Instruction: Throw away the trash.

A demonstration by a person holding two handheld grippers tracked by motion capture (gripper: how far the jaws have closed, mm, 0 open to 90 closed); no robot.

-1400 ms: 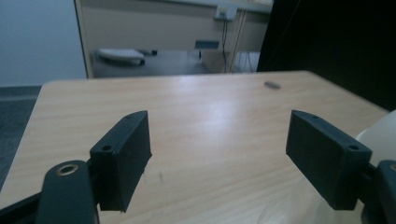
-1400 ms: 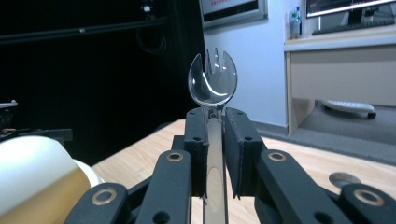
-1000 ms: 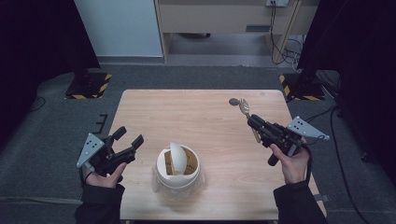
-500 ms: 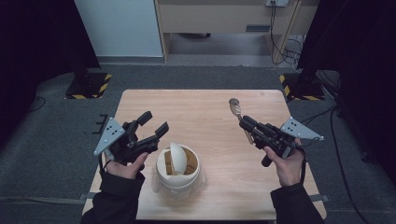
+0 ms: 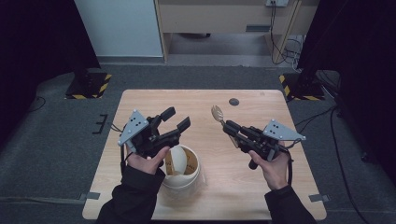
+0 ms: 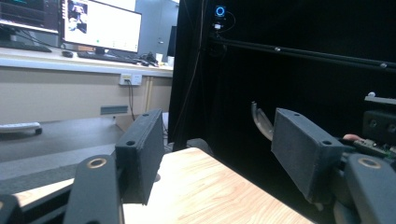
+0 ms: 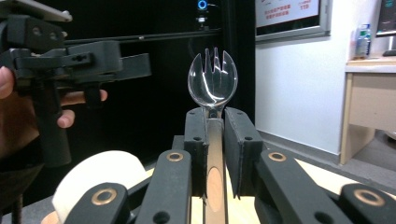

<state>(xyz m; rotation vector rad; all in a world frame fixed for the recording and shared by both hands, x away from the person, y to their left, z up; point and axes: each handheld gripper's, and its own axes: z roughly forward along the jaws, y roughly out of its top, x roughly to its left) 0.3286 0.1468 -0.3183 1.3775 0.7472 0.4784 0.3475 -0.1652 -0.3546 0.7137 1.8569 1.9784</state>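
One white cup (image 5: 181,169) with its lid flap up at the table's (image 5: 224,196) near edge; two grippers above, the left gripper (image 5: 179,118) empty, jaws apart and just closing, the right gripper (image 5: 227,125) clamped on one clear spork (image 5: 217,113); one dark disc (image 5: 234,101) farthest.

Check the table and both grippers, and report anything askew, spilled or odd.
Little stands out. The cup stands upright near the table's front edge with its lid half peeled and sticking up, which is the one irregular thing. The right gripper grips a spork straight between its jaws. Nothing has spilled.
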